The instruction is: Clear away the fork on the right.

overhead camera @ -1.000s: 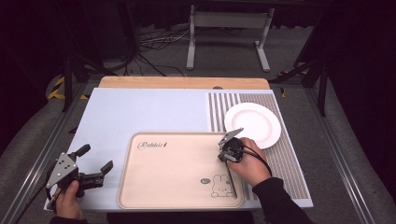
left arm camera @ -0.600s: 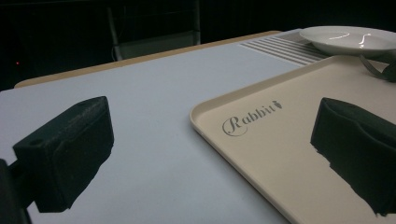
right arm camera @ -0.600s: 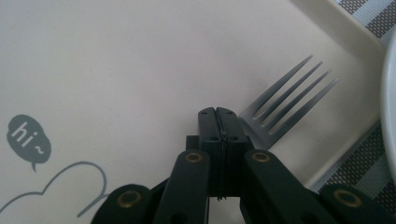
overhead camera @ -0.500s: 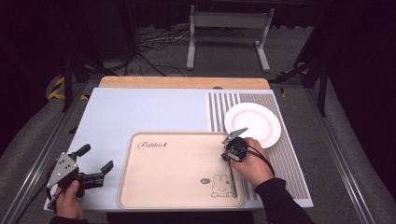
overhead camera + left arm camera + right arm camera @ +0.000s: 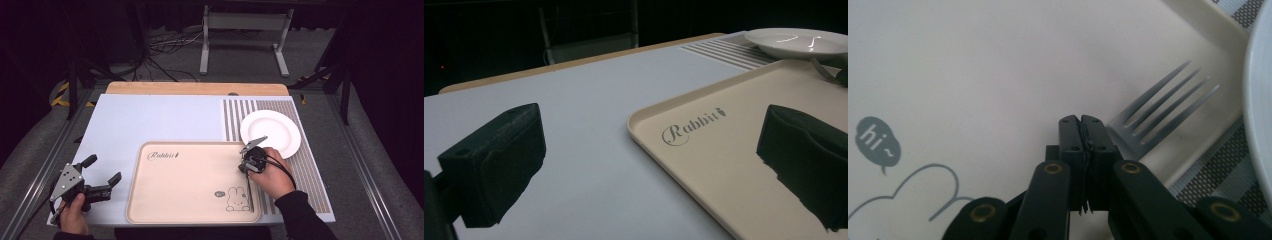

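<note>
Right gripper view: one fork (image 5: 1168, 102).

One beige tray (image 5: 190, 185) lies on the desk (image 5: 150, 120). One white plate (image 5: 270, 133) sits just beyond the tray's far right corner, on the one striped mat (image 5: 300, 170) that runs along the tray's right side. One fork (image 5: 1168, 110) lies at the tray's right rim, beside the plate. Two grippers are there: the left gripper (image 5: 100, 176) left of the tray, the right gripper (image 5: 248, 165) over its right edge.
</note>
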Tool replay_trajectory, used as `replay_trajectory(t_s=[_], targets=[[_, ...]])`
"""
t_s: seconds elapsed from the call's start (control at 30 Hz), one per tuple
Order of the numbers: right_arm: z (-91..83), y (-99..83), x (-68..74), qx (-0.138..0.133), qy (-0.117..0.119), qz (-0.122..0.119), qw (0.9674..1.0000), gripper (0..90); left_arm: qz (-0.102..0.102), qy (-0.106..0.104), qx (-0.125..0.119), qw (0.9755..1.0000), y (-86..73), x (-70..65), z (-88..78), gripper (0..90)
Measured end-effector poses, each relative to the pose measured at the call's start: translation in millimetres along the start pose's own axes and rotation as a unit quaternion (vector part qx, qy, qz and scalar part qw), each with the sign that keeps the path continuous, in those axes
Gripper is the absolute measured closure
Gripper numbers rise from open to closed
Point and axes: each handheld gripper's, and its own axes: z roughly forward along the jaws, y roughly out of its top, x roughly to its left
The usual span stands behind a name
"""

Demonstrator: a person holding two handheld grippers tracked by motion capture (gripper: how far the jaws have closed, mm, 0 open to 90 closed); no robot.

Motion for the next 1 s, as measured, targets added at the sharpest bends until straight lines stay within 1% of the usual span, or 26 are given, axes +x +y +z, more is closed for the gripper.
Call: replay_trajectory(t_s=[0.1, 0.17, 0.2, 0.23, 0.27, 0.3, 0.37, 0.4, 0.43, 0.5, 0.53, 0.57, 0.63, 0.67, 0.7, 0.73, 0.8, 0.83, 0.87, 0.9, 0.93, 0.97, 1.0], targets=[[-5.7, 2.9, 0.8, -0.017, 0.001, -0.004, 0.9998, 82.5, 0.000, 0.000, 0.000, 1.0000, -0.1, 0.1, 0.1, 0.1], [-12.3, 6.2, 2.1, -0.033, 0.007, -0.005, 0.9994, 73.0, 0.000, 0.000, 0.000, 1.0000, 0.0, 0.0, 0.1, 0.1], [-12.3, 6.2, 2.1, -0.033, 0.007, -0.005, 0.9994, 73.0, 0.000, 0.000, 0.000, 1.0000, 0.0, 0.0, 0.1, 0.1], [-16.7, 9.1, 3.6, -0.048, 0.013, -0.012, 0.9987, 56.4, 0.001, 0.000, 0.000, 1.0000, 0.0, 0.0, -0.1, 0.1], [-18.1, 9.9, 4.3, -0.057, 0.020, -0.012, 0.9981, 49.0, 0.001, 0.000, 0.002, 1.0000, 0.2, 0.2, -0.5, 0.1], [-19.9, 11.0, 5.7, -0.072, 0.026, -0.007, 0.9970, 41.5, 0.000, 0.000, 0.001, 1.0000, 0.3, 0.2, -0.6, 0.1], [-24.8, 13.4, 8.3, -0.103, 0.036, -0.008, 0.9940, 26.6, 0.001, 0.000, 0.000, 1.0000, 0.1, -0.2, 0.0, 0.1], [-24.8, 13.4, 8.3, -0.103, 0.036, -0.008, 0.9940, 26.6, 0.001, 0.000, 0.000, 1.0000, 0.1, -0.2, 0.0, 0.1], [-29.6, 15.2, 10.3, -0.117, 0.036, -0.019, 0.9923, 19.0, 0.001, 0.000, 0.000, 1.0000, 0.2, -0.3, 0.1, 0.1], [-34.5, 16.5, 11.0, -0.124, 0.031, -0.033, 0.9912, 16.5, 0.001, 0.000, -0.001, 1.0000, 0.4, -0.4, 0.0, 0.1], [-37.1, 17.2, 12.1, -0.127, 0.032, -0.044, 0.9903, 16.8, 0.002, 0.000, 0.000, 1.0000, 0.4, -0.4, 0.0, 0.1], [-39.5, 17.7, 13.0, -0.135, 0.036, -0.057, 0.9886, 16.8, 0.002, -0.001, 0.000, 1.0000, 0.4, -0.4, 0.0, 0.1], [-44.9, 18.4, 13.6, -0.149, 0.035, -0.077, 0.9853, 15.8, 0.001, 0.000, 0.000, 1.0000, 0.4, -0.5, 0.0, 0.1], [-44.9, 18.4, 13.6, -0.149, 0.035, -0.077, 0.9853, 15.8, 0.001, 0.000, 0.000, 1.0000, 0.4, -0.5, 0.0, 0.1], [-46.7, 18.5, 13.7, -0.153, 0.032, -0.083, 0.9842, 15.7, 0.002, 0.000, 0.000, 1.0000, 0.4, -0.4, 0.0, 0.1], [-51.9, 17.8, 14.2, -0.164, 0.028, -0.088, 0.9822, 15.6, 0.002, 0.000, 0.001, 1.0000, 0.3, -0.5, 0.0, 0.1], [-55.7, 16.6, 13.7, -0.174, 0.028, -0.084, 0.9807, 15.5, 0.001, 0.000, 0.000, 1.0000, 0.3, -0.5, 0.0, 0.1], [-58.0, 15.4, 13.5, -0.176, 0.027, -0.074, 0.9813, 14.7, 0.001, 0.000, 0.000, 1.0000, 0.4, -0.5, 0.0, 0.1], [-60.4, 14.2, 13.2, -0.172, 0.023, -0.062, 0.9828, 13.8, 0.002, -0.001, 0.000, 1.0000, 0.4, -0.6, 0.1, 0.1], [-60.4, 14.2, 13.2, -0.172, 0.023, -0.062, 0.9828, 13.8, 0.002, -0.001, 0.000, 1.0000, 0.4, -0.6, 0.1, 0.1], [-63.0, 13.0, 12.2, -0.177, 0.019, -0.066, 0.9818, 13.2, 0.002, 0.000, 0.000, 1.0000, 0.4, -0.7, 0.1, 0.1], [-67.2, 11.0, 11.1, -0.190, 0.014, -0.074, 0.9789, 12.9, 0.002, 0.000, 0.000, 1.0000, 0.5, -0.7, 0.0, 0.1], [-67.2, 11.0, 11.1, -0.190, 0.014, -0.074, 0.9789, 12.9, 0.002, 0.000, 0.000, 1.0000, 0.5, -0.7, 0.0, 0.1]])
